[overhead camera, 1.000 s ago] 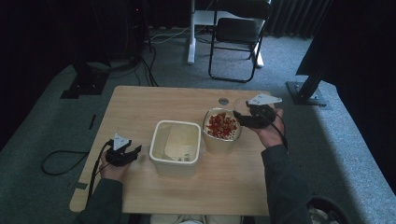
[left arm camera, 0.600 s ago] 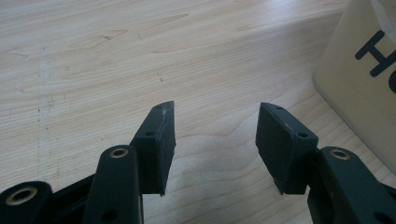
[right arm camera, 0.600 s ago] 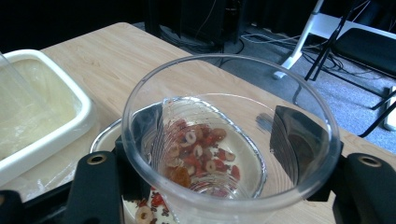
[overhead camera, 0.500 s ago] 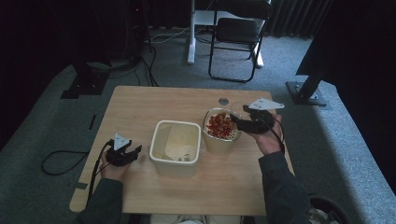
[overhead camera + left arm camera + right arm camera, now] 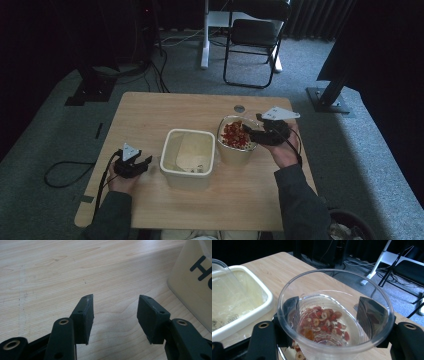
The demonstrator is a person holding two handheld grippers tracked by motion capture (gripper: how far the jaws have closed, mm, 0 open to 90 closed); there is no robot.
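A clear plastic cup holding red and pale dried fruit slices sits between the jaws of my right gripper, which is shut on its sides. From above, the cup stands right of centre on the wooden table, with the right gripper reaching into it from the right. A cream plastic tub with a clear film inside stands just left of the cup. My left gripper rests on the table left of the tub. Its jaws are open over bare wood, the tub to their right.
A small round grey disc lies on the table behind the cup. Beyond the table stand a dark folding chair and a white post. A stand base sits on the carpet at the right, and cables lie at the left.
My right gripper has shifted slightly down and left with the cup. The left gripper has not moved.
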